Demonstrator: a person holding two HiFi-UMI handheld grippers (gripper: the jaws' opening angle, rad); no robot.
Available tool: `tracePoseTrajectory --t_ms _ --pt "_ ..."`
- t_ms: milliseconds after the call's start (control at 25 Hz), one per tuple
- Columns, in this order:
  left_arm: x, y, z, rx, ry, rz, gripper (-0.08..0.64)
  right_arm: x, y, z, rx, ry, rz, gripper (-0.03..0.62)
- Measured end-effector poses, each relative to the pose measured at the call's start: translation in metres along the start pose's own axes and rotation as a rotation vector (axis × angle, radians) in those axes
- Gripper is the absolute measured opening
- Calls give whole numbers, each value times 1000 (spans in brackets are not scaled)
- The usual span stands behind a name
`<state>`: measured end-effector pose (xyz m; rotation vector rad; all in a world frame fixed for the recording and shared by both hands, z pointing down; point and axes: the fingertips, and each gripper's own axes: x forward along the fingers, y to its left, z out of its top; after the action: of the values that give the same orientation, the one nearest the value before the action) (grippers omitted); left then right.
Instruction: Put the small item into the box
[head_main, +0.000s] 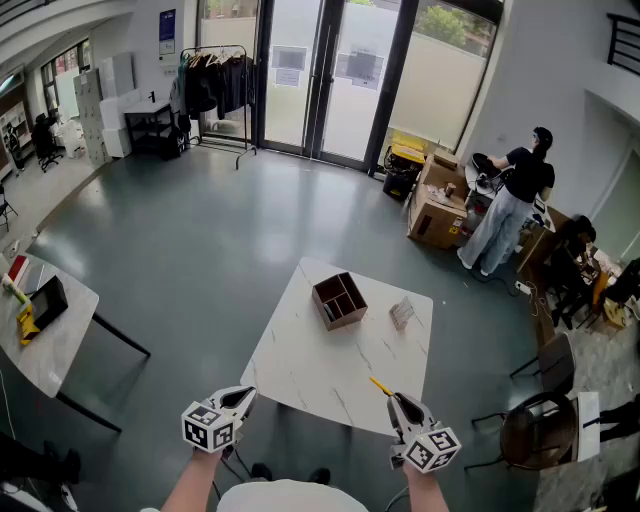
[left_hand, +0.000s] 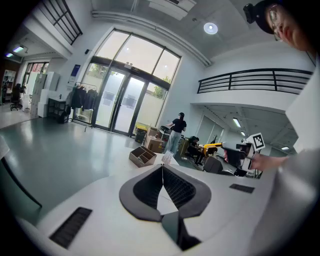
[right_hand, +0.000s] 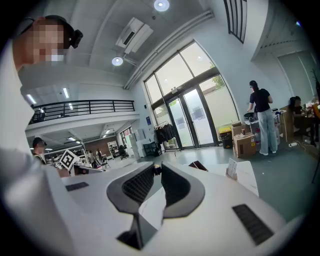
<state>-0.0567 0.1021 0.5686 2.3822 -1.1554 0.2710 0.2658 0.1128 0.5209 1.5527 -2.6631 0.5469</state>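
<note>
The bench (head_main: 320, 370) stands mid-floor with one corner toward the doors (head_main: 330, 80) behind it. On its far part sits the box (head_main: 339, 300), and a small stand (head_main: 402, 313) is to the box's right, apart from it. The left gripper (head_main: 243, 398) hangs just off the bench's near left edge. The right gripper (head_main: 389, 396) is over the near right edge, with the small item (head_main: 380, 384) between the tips of its jaws. A second bench (head_main: 60, 345) lies far to the left. A clothes rack (head_main: 215, 70) stands left of the doors. Cartons (head_main: 437, 215) and a standing person (head_main: 512, 200) are behind to the right, and a chair (head_main: 535, 430) is at the near right.
</note>
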Motion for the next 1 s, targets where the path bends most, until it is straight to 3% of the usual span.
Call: tracePoseTrajectory --t_ms 480,1000 --pt "3 -3 -7 -7 3 -4 14 -4 -3 -1 3 -4 -6 64" --pt "-10 20 -13 -16 25 -34 14 3 22 -4 29 0 -37 64"
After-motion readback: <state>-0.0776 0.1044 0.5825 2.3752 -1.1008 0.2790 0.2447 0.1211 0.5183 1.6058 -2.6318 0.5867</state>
